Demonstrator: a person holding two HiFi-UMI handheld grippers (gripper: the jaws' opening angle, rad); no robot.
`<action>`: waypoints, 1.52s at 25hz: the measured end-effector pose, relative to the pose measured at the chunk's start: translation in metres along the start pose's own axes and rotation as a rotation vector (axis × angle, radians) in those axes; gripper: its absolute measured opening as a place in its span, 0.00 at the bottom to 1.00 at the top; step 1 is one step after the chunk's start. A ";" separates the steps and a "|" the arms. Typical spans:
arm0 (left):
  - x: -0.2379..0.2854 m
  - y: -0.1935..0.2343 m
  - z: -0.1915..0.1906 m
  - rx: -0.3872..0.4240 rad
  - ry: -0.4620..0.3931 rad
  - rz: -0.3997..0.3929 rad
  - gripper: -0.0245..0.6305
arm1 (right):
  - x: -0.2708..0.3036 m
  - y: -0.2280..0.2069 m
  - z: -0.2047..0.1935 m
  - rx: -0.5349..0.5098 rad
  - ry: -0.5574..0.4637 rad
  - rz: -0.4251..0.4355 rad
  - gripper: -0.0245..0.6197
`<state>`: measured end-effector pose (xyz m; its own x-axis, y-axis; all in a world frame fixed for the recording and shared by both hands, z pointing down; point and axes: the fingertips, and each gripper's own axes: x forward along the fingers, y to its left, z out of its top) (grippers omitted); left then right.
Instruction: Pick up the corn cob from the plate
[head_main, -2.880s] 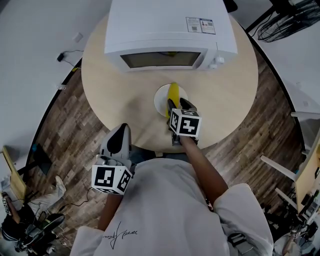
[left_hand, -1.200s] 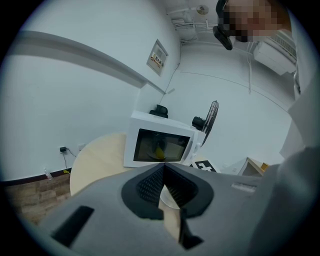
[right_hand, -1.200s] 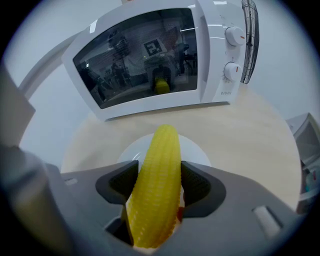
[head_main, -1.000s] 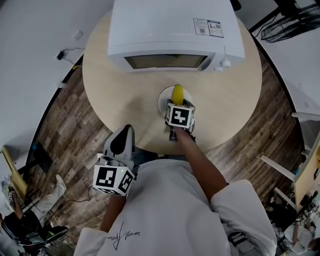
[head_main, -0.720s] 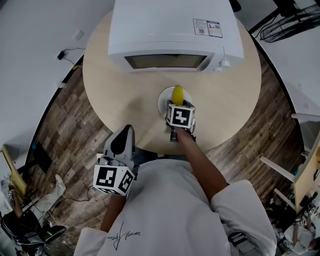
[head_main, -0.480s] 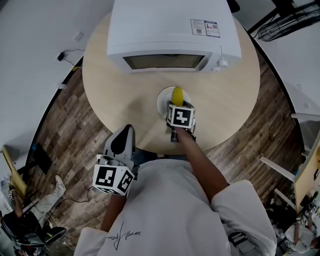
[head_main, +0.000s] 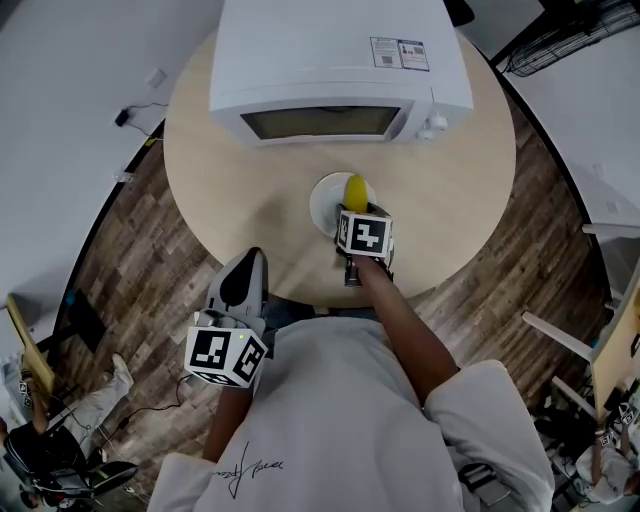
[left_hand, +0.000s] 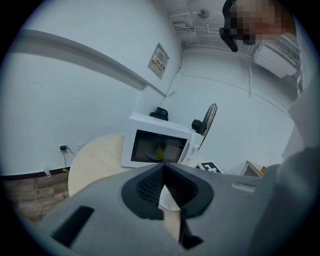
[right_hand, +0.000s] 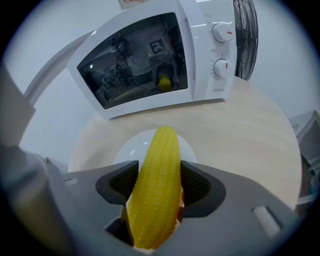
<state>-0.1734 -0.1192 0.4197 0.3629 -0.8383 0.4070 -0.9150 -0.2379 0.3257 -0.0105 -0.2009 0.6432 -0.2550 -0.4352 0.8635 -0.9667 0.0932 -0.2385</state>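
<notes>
The yellow corn cob is clamped between the dark pads of my right gripper, its tip pointing toward the microwave. Below it lies the small white plate. In the head view the corn cob sticks out ahead of the right gripper over the plate, near the table's front middle. My left gripper hangs at the table's near edge, off to the left, jaws closed together on nothing. In its own view the left gripper faces the microwave.
A white microwave with its door closed stands at the back of the round wooden table, right behind the plate. A black fan stands beyond the table to the right. Wood floor surrounds the table.
The cob, which lay slanted on the plate with the right gripper around it, is now held straight in the shut jaws. Over the last second the gripper drew back slightly.
</notes>
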 end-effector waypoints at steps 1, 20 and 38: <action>-0.001 -0.001 0.000 0.000 -0.002 0.001 0.04 | -0.001 -0.001 0.000 -0.001 -0.004 0.002 0.47; 0.000 -0.017 0.000 0.002 -0.031 0.003 0.04 | -0.024 -0.012 0.006 -0.020 -0.038 0.048 0.47; 0.004 -0.027 -0.003 0.002 -0.035 0.007 0.04 | -0.057 -0.030 0.011 -0.041 -0.093 0.083 0.47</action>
<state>-0.1463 -0.1146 0.4153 0.3497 -0.8568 0.3789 -0.9180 -0.2326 0.3213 0.0331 -0.1882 0.5960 -0.3329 -0.5054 0.7961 -0.9429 0.1677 -0.2878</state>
